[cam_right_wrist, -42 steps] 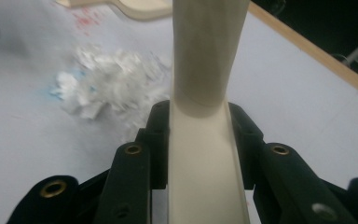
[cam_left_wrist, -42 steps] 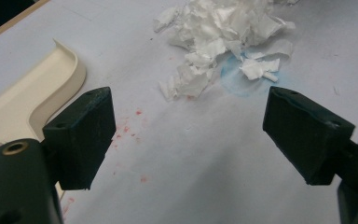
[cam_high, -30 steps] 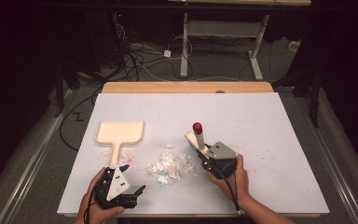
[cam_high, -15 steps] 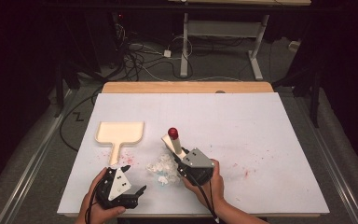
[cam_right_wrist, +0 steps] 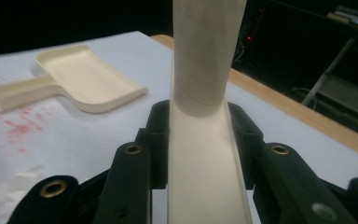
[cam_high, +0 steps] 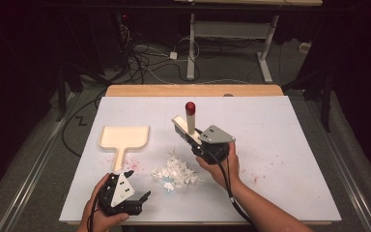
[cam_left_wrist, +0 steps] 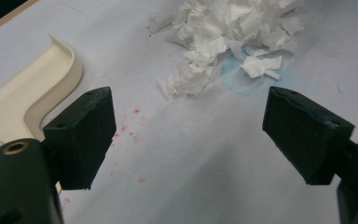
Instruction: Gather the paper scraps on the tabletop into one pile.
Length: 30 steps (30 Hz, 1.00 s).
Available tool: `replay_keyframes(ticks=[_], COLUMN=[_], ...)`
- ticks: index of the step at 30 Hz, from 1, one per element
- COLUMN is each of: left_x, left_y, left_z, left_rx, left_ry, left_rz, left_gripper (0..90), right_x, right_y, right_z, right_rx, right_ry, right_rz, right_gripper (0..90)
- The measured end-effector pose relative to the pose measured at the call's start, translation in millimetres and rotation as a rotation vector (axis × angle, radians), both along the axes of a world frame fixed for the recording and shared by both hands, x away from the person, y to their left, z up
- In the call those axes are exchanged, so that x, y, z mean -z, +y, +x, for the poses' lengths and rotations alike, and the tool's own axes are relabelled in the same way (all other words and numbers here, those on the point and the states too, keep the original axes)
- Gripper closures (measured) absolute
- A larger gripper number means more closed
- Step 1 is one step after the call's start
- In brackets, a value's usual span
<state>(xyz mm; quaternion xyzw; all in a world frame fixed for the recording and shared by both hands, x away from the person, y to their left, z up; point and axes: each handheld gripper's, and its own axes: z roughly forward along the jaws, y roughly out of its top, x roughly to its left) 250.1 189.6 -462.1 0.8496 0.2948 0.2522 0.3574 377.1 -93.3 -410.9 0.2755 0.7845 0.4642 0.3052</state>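
Note:
A cream brush point(cam_high: 190, 124) with a red end cap stands tilted above the white board, my right gripper point(cam_high: 196, 140) shut on its handle. In the right gripper view the cream handle point(cam_right_wrist: 205, 93) runs up between the jaws of my right gripper point(cam_right_wrist: 205, 140). A pile of white paper scraps point(cam_high: 176, 170) lies just below and left of that hand. Left of the pile lies a cream dustpan point(cam_high: 124, 137), handle toward me. My left gripper point(cam_high: 137, 184) rests open near the front edge, jaws wide apart, with nothing between them point(cam_left_wrist: 198, 135); the scraps point(cam_left_wrist: 223, 32) lie ahead of it and the dustpan point(cam_left_wrist: 28, 93) to its left.
The white board point(cam_high: 290, 125) carries red specks and a pale blue stain point(cam_left_wrist: 242, 79) by the scraps. A wooden table edge point(cam_high: 193, 90) runs along the far side. Cables and table legs stand on the dark floor beyond.
My right gripper swept the brush left across the scraps, then lifted it up and away from me. The scraps now sit in a tighter pile. The left gripper stayed put.

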Motion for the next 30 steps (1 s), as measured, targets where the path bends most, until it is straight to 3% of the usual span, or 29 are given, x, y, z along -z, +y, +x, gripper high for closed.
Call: replay_keyframes(ticks=[3,5,7,9,11,15,22,24,30], left_x=[0.5,0.2,0.0,0.5,1.7,2.4,3.0,3.1,3.6], left_y=[-0.6,-0.9,-0.5,0.5,1.3,0.0,-2.2,-3.1,-3.8], left_z=[0.0,-0.5,-0.9,-0.1,1.0,0.3,0.6,0.6,0.9], left_rx=[0.007,0.011,0.01,0.007,0.003,0.007,0.013,0.015,0.019], left_ry=[0.002,0.001,0.0,0.005,0.012,0.013,0.023,0.024,0.028], left_rz=[0.009,0.014,0.006,0.003,0.006,0.01,0.02,0.019,0.022], left_gripper=[16.4,16.4,16.4,16.4,16.4,16.7,16.8,16.8,16.8], right_x=[8.3,14.2,20.7,27.9,32.0,34.7,29.2,26.6,13.3], right_y=[7.1,13.0,21.3,27.2,30.4,31.7,13.7,8.2,-7.2], right_z=[21.1,34.0,43.1,47.3,45.8,34.9,9.3,3.4,-1.4], right_rx=[-0.065,-0.139,-0.196,-0.254,-0.312,-0.407,-0.605,-0.62,-0.567], right_ry=[-0.016,-0.015,-0.009,0.008,0.031,0.04,0.075,0.064,0.002], right_rz=[-0.067,-0.116,-0.191,-0.222,-0.211,-0.248,-0.236,-0.236,-0.18], right_gripper=[67.8,67.8,67.8,67.8,67.8,67.5,67.5,67.7,67.8])
